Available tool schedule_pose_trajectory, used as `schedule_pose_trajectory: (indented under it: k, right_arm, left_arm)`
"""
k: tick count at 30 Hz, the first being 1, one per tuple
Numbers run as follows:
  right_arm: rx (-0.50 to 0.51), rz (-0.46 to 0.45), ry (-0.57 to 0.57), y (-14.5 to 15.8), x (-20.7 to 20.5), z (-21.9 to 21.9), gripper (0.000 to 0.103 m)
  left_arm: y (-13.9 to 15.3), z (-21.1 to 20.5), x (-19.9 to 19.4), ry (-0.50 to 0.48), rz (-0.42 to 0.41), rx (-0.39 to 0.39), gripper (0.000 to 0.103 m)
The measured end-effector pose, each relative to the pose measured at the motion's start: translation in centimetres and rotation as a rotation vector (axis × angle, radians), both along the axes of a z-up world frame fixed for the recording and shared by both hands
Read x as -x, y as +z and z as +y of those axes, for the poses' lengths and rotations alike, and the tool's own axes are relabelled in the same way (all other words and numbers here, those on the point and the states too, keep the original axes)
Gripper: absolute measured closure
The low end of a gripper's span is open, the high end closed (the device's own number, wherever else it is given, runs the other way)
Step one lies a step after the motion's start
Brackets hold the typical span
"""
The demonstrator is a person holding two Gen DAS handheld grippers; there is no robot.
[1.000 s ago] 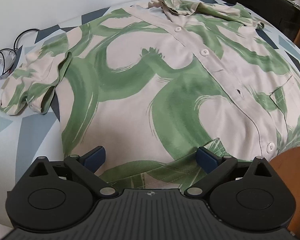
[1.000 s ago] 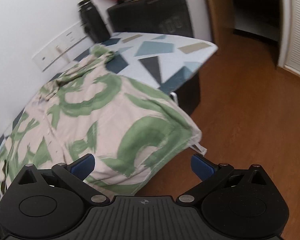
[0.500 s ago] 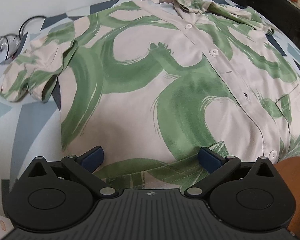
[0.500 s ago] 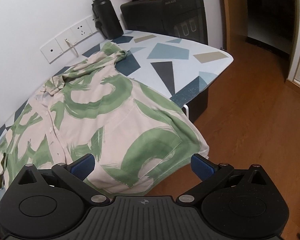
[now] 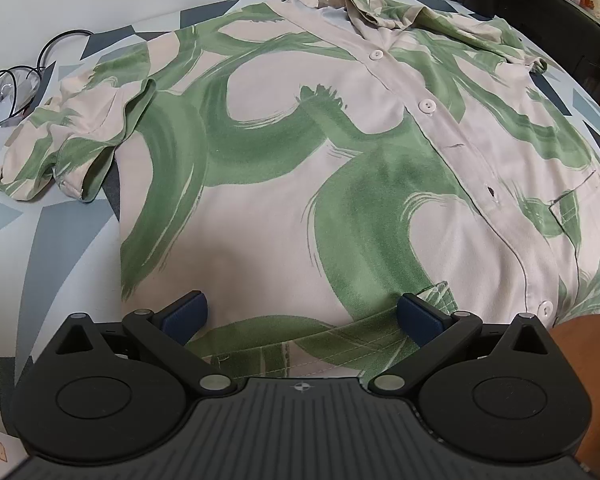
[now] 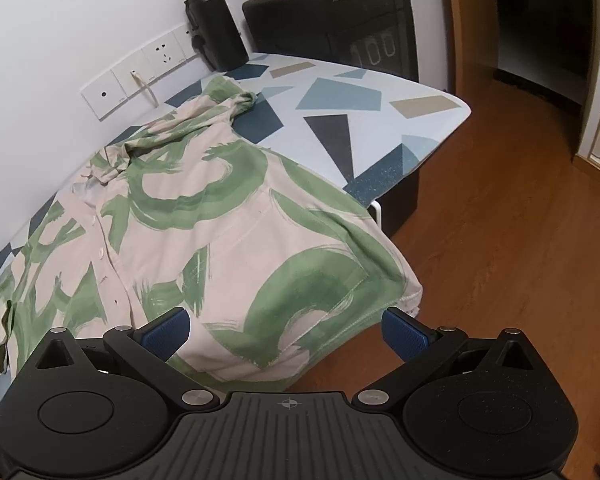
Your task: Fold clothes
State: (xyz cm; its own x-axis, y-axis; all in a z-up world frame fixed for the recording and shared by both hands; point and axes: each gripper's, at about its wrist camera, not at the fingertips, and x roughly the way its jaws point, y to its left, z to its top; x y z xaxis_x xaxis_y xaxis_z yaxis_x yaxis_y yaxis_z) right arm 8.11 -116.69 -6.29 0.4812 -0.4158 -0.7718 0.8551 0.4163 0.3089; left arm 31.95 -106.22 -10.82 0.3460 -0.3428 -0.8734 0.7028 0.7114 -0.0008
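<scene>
Moved: right gripper swung toward shirt; left gripper steady at hem.
Claws: both 2 spread wide, empty.
Risk: overhanging corner may drag shirt floorward.

The shirt covers most of the desk, so the patterned top beneath it is hidden. In the left wrist view, the shirt's hem disappears behind the left hand-held gripper, and whether its fingertips touch the cloth cannot be told. The shirt's far sleeve runs out past the right edge of that view. The cables left of the shirt are cut by the picture's edge. In the right wrist view, the shirt's near corner hides behind the right hand-held gripper. Lettering on the black appliance beyond the shirt is too small to read.
</scene>
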Motion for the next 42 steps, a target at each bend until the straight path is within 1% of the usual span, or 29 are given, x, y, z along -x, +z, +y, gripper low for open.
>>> schedule_pose_trajectory:
  k: [20, 42]
  right_arm:
    - [-0.015, 0.01, 0.008, -0.32, -0.5, -0.04, 0.001]
    - [-0.031, 0.016, 0.01, -0.7, -0.14, -0.39, 0.001]
  left_arm:
    - [-0.07, 0.15, 0.13, -0.005, -0.008, 0.007, 0.0]
    - [-0.06, 0.21, 0.47, 0.026, -0.014, 0.01, 0.0]
